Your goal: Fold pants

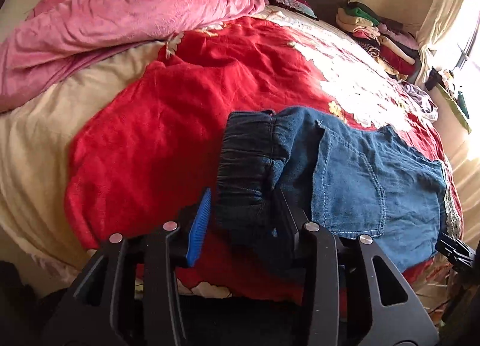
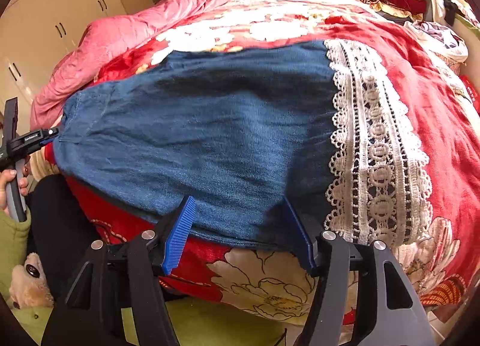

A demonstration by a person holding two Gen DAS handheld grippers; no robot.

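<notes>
The left gripper (image 1: 240, 220) has a black plastic frame with two forked arms, each pierced by a triangular cutout and pinned by round silver rivets. One finger carries a ribbed bright blue pad (image 1: 199, 226); the other finger shows only its black back.

The right gripper (image 2: 240, 235) is built the same: black forked arms, silver rivets, triangular cutouts, and two blue pads, the ribbed face of one pad (image 2: 178, 236) plain to see.

In the right wrist view, left of the right gripper, the left gripper's black body bears small white lettering, too small to read, above a grey handle. The left hand (image 2: 12, 187) on it is bare-skinned, with a light green sleeve (image 2: 12, 241) below.
</notes>
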